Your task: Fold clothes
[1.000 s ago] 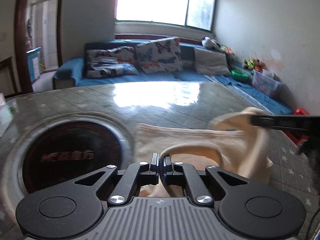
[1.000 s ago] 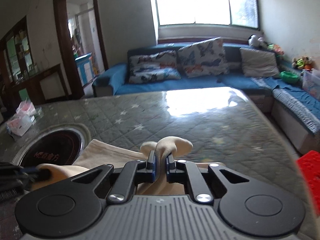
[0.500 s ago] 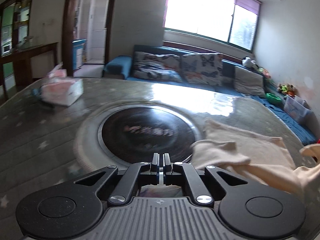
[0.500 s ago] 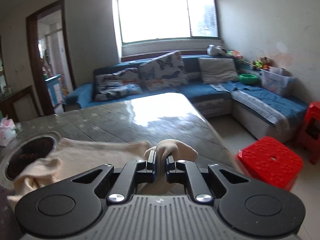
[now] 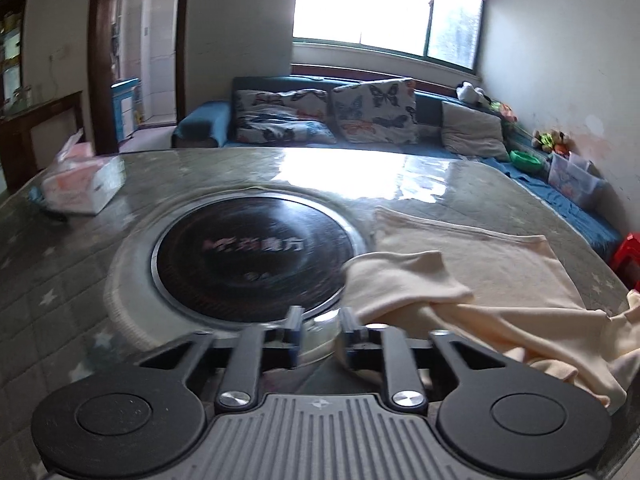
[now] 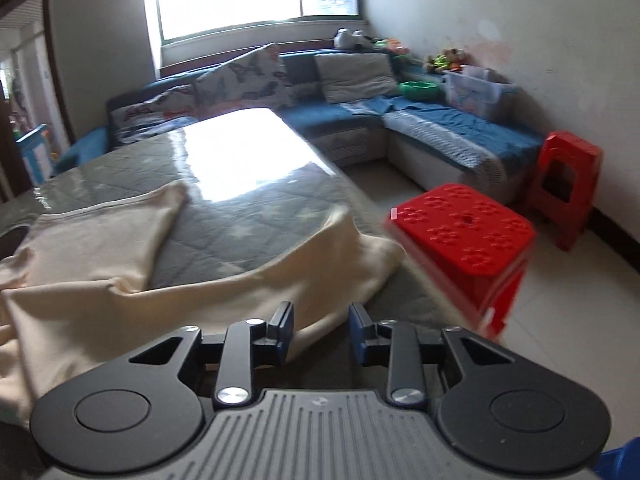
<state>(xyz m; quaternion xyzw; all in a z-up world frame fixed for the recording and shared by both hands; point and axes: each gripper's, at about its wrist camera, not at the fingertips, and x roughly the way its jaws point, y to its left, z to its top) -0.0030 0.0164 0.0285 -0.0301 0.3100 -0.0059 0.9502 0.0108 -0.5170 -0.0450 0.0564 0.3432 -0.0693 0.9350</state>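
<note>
Garment: cream garment (image 5: 484, 268) spread on the table (image 5: 72, 280), partly folded, 1 flap doubled back over its middle; in the right wrist view (image 6: 224, 292) a long fold runs toward the table's right edge
Garment edge: its left border lies just beside the round cooktop (image 5: 252, 256), touching or slightly over the metal ring; which one I cannot tell
Left hand-held gripper: left hand-held gripper (image 5: 322, 330) has just been opening; jaws stand narrowly apart, nothing between them but the cooktop rim beyond, cloth just to the right of the right finger
Right hand-held gripper: right hand-held gripper (image 6: 320, 330) has just been opening too; jaws narrowly apart, the garment's near edge runs past the left finger into the gap, pads not pressing it
Table: grey quilted cover with star marks under a glossy sheet, window glare at the far end
Tissue pack: pink and white tissue pack (image 5: 84, 184) on the table's far left, well apart from the garment
Stools: 2 red plastic stools, 1 stool (image 6: 464, 240) just beside the table's right edge, a taller stool (image 6: 564, 188) near the wall
Sofa: blue sofa (image 5: 208, 124) beyond the table, with butterfly cushions (image 5: 372, 112)
Window: bright window (image 5: 360, 4) above the sofa
</note>
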